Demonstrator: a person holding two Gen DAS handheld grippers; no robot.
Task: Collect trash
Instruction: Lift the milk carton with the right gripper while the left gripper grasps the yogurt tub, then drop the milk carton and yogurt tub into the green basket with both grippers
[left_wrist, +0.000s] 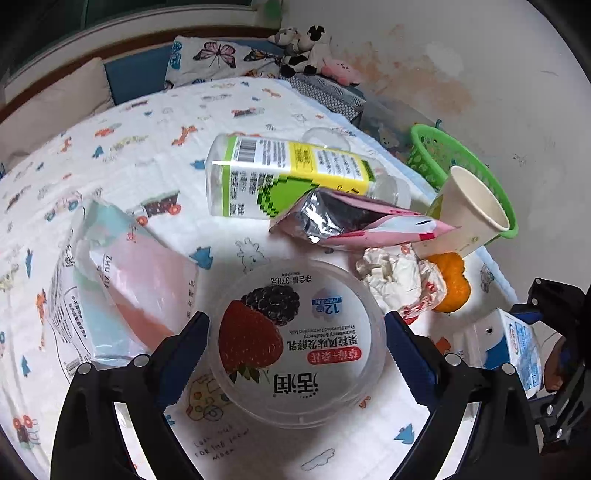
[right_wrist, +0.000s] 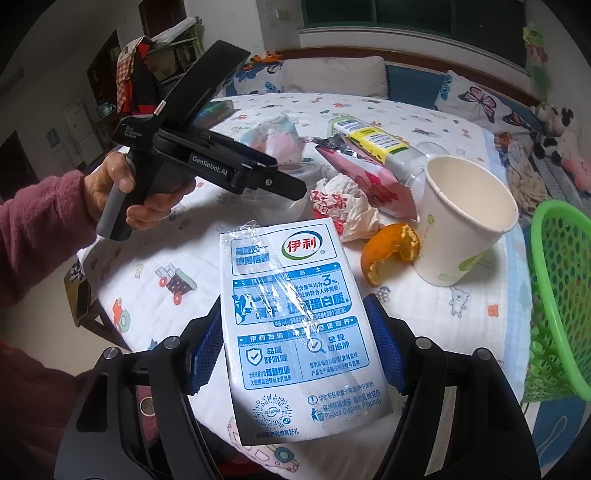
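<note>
Fingers of right gripper (right_wrist: 295, 350) pinch milk carton (right_wrist: 295, 325); left gripper (left_wrist: 297, 354) spread astride yogurt tub (left_wrist: 295, 343).

Tub (left_wrist: 295, 343) lay on the table (left_wrist: 155, 155) between the left gripper's (left_wrist: 297, 345) fingers. Bag (left_wrist: 122, 280) to its left. Behind it: bottle (left_wrist: 291, 173) on its side, pouch (left_wrist: 354, 221) leaning on it. Right of the pouch: cup (left_wrist: 472, 210), wrapper (left_wrist: 395, 277), peel (left_wrist: 452, 284). Basket (left_wrist: 436, 147) behind the cup. Carton (right_wrist: 299, 325) sat between the right gripper's (right_wrist: 295, 347) fingers.

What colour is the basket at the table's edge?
Bright green basket, seen best in the right wrist view.
</note>
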